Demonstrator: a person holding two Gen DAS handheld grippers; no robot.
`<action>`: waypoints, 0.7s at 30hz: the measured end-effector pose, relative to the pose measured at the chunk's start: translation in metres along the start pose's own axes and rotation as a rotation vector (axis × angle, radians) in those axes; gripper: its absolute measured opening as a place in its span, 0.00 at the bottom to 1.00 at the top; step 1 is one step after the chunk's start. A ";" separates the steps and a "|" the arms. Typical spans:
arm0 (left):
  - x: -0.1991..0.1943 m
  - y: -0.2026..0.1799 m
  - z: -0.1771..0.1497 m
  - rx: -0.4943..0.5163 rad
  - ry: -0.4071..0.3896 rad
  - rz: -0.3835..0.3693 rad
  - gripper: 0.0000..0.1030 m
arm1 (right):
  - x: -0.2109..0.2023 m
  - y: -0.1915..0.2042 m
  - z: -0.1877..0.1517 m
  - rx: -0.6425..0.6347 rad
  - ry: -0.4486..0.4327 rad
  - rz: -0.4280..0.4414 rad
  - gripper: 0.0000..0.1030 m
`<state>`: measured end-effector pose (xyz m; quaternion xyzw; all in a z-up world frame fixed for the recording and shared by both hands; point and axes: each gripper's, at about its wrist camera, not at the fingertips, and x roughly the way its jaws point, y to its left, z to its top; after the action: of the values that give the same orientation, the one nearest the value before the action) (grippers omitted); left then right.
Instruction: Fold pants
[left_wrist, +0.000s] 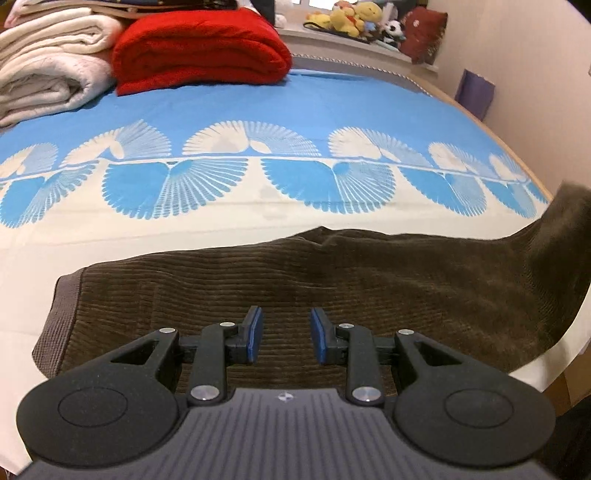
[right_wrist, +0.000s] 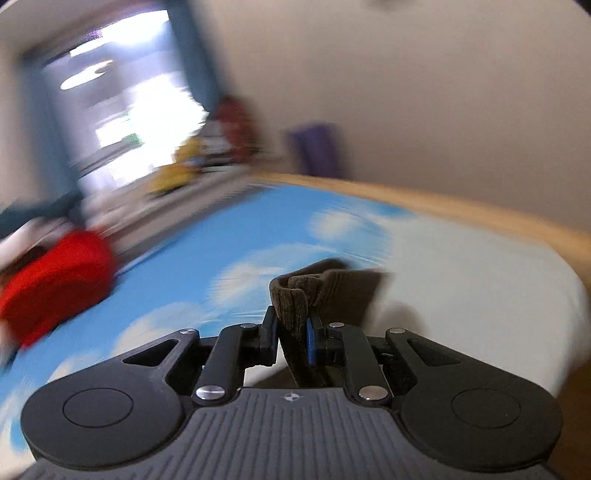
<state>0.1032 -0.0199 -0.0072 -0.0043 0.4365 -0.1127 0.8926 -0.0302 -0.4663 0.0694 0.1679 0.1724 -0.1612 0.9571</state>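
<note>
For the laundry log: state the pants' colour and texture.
Dark brown ribbed corduroy pants, clearest in the left wrist view.

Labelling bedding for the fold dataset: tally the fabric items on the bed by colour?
Brown: 1, corduroy pants
Red: 1, folded blanket
White/cream: 2, folded blankets
Total: 4
Bed sheet not counted.

This is a bedroom in a home. A bed (left_wrist: 295, 107) spread with a blue and cream sheet with fan patterns fills the view. Folded cream blankets (left_wrist: 48, 55) and a folded red fleece blanket (left_wrist: 199, 48) lie at its far end, and a ledge (left_wrist: 332, 38) beyond holds colourful plush toys (left_wrist: 354, 16) below a bright window (right_wrist: 122, 107).
</note>
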 end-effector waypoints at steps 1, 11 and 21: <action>-0.001 0.005 -0.001 -0.011 0.002 0.001 0.31 | -0.008 0.032 -0.006 -0.079 -0.005 0.058 0.15; -0.005 0.044 -0.015 -0.058 0.055 0.011 0.31 | -0.018 0.212 -0.201 -0.569 0.520 0.393 0.19; 0.006 0.070 -0.040 -0.059 0.054 0.005 0.31 | -0.018 0.225 -0.169 -0.624 0.411 0.377 0.57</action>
<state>0.0891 0.0508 -0.0444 -0.0266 0.4637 -0.0974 0.8802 -0.0109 -0.1975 -0.0136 -0.0728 0.3666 0.1136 0.9205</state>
